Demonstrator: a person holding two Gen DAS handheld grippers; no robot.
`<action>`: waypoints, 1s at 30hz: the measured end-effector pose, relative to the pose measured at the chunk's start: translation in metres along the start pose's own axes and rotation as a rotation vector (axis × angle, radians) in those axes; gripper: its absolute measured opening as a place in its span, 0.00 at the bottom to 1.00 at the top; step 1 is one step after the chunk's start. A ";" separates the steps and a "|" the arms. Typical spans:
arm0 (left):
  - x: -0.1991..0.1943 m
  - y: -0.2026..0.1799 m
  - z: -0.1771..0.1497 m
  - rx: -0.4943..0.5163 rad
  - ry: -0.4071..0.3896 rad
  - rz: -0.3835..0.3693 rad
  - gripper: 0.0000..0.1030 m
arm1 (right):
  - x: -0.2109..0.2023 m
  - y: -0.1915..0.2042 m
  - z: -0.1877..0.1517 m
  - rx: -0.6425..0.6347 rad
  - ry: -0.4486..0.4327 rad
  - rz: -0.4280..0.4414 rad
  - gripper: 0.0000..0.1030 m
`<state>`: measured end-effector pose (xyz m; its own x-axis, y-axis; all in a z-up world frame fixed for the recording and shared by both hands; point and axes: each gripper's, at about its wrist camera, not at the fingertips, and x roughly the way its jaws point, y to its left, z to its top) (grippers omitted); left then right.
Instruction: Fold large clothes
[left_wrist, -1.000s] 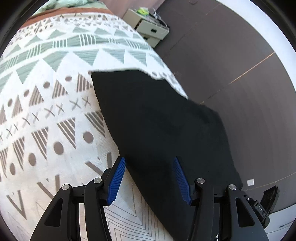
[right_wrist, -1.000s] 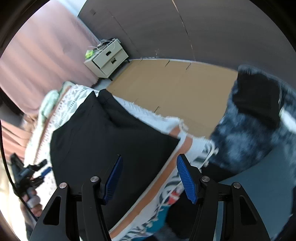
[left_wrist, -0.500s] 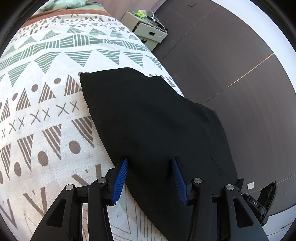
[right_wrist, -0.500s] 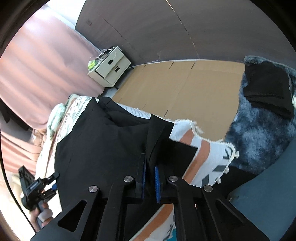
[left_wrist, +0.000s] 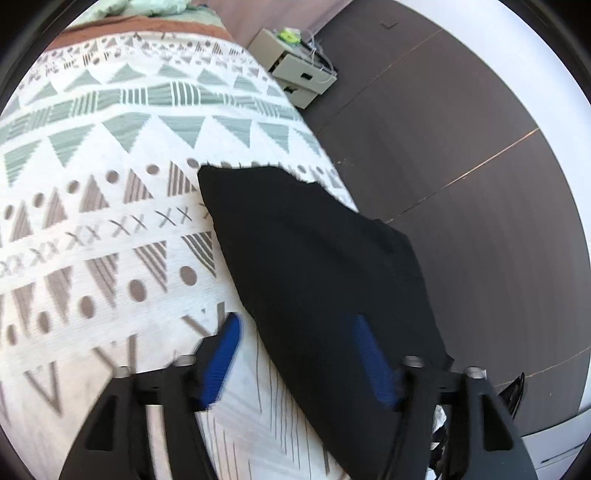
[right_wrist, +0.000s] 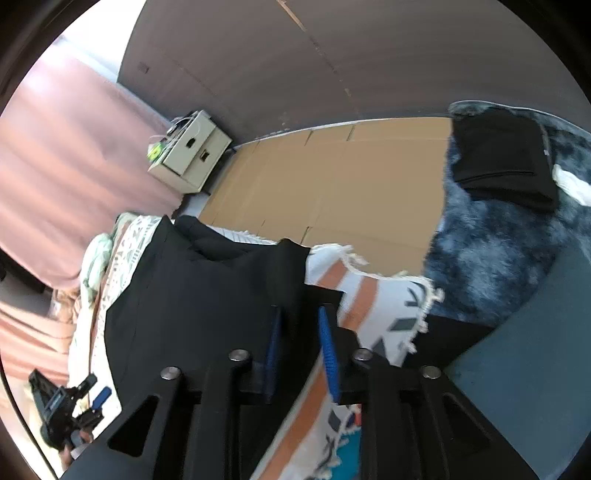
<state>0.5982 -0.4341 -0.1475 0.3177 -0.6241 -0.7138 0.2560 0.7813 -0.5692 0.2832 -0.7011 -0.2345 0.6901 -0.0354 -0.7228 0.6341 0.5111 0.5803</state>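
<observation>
A large black garment (left_wrist: 317, 273) lies folded along the right edge of the patterned bedspread (left_wrist: 103, 206). My left gripper (left_wrist: 295, 354) is open, its blue pads straddling the garment's near left edge just above it. In the right wrist view the same garment (right_wrist: 207, 295) spreads over the bed, and my right gripper (right_wrist: 297, 332) has its pads a small gap apart around the garment's near corner. The left gripper also shows small in the right wrist view (right_wrist: 88, 402) at the far side of the garment.
A beige bedside cabinet (left_wrist: 295, 74) stands by the dark wall past the bed. Cardboard sheets (right_wrist: 332, 177) cover the floor. A blue fluffy rug (right_wrist: 498, 251) carries a folded black garment (right_wrist: 502, 162). A pink curtain (right_wrist: 74, 155) hangs at the left.
My right gripper closed on the garment's corner half a second ago and its pads now stand slightly apart. My left gripper narrowed, then reopened wider over the garment's edge.
</observation>
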 end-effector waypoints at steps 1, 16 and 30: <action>-0.012 -0.003 -0.003 0.012 -0.014 -0.001 0.79 | -0.006 0.002 -0.003 -0.010 0.001 0.002 0.36; -0.171 -0.035 -0.071 0.176 -0.136 -0.005 0.88 | -0.111 0.047 -0.087 -0.127 -0.011 0.056 0.94; -0.287 -0.040 -0.134 0.285 -0.238 -0.002 0.98 | -0.185 0.079 -0.163 -0.219 -0.088 0.104 0.94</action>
<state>0.3747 -0.2864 0.0254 0.5116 -0.6346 -0.5792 0.4898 0.7693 -0.4103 0.1485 -0.5145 -0.1165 0.7817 -0.0427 -0.6222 0.4736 0.6897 0.5478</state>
